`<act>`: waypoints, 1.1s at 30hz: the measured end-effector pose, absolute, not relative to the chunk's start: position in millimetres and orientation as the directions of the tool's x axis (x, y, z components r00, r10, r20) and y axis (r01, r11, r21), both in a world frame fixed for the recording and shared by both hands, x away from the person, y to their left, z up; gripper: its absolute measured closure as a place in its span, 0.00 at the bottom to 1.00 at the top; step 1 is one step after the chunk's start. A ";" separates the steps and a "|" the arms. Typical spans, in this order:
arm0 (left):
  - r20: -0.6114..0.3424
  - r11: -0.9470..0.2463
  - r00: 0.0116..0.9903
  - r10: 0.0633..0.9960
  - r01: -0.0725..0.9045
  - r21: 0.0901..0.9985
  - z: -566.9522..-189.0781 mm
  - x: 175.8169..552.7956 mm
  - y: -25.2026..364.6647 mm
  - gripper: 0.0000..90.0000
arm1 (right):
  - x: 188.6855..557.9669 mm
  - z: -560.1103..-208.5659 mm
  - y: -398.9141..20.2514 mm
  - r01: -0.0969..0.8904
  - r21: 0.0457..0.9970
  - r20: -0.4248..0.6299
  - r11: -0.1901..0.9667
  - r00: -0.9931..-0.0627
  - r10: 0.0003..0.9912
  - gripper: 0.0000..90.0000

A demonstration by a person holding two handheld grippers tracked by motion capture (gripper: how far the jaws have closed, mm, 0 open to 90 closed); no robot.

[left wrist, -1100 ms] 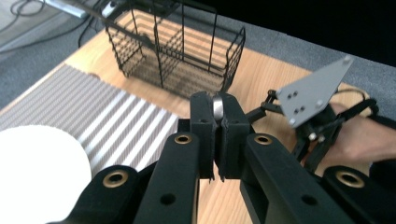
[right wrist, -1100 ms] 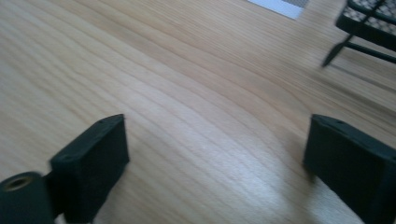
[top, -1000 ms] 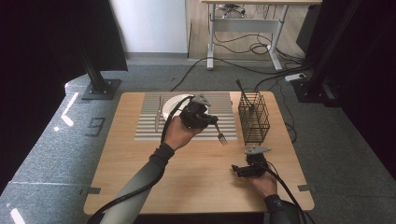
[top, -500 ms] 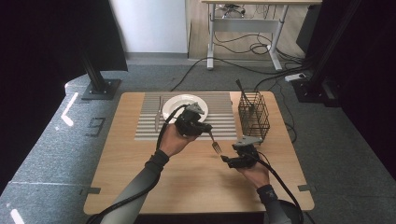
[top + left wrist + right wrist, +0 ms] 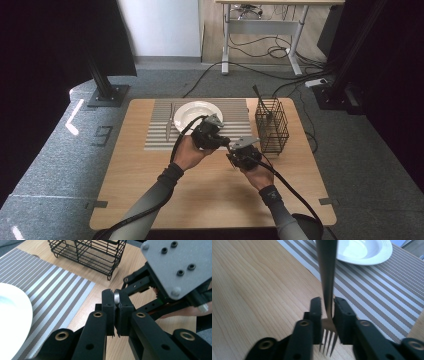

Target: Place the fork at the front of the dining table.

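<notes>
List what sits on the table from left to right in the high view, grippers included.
Knife → white plate → left gripper, shut on the fork's handle → right gripper, whose jaws have just been closing around the fork's neck → black wire basket.

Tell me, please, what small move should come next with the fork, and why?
Probably the left gripper should let go: both grippers' fingers are shut on the fork, the right gripper having just closed near its prongs, so the handover looks ready.
</notes>
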State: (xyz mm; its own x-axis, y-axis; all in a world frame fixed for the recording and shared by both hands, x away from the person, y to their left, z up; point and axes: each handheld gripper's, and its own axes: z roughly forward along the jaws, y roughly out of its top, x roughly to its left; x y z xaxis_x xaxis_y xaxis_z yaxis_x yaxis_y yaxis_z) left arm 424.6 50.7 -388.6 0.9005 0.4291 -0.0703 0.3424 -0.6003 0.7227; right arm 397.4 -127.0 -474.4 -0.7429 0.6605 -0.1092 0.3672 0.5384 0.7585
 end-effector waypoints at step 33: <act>-0.025 -0.495 0.853 0.522 0.326 0.805 -460.0 375.5 110.4 0.00 | 401.0 -461.9 -142.1 0.392 0.776 -0.073 0.495 -0.723 0.687 0.93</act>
State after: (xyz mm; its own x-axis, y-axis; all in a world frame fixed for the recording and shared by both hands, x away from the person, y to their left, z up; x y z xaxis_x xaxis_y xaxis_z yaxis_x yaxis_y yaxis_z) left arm 375.5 110.4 -460.0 0.8528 0.5216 -0.0251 0.3264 -0.4950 0.8053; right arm 401.0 -142.1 -461.9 -0.7229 0.6870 -0.0735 0.3915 0.4949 0.7757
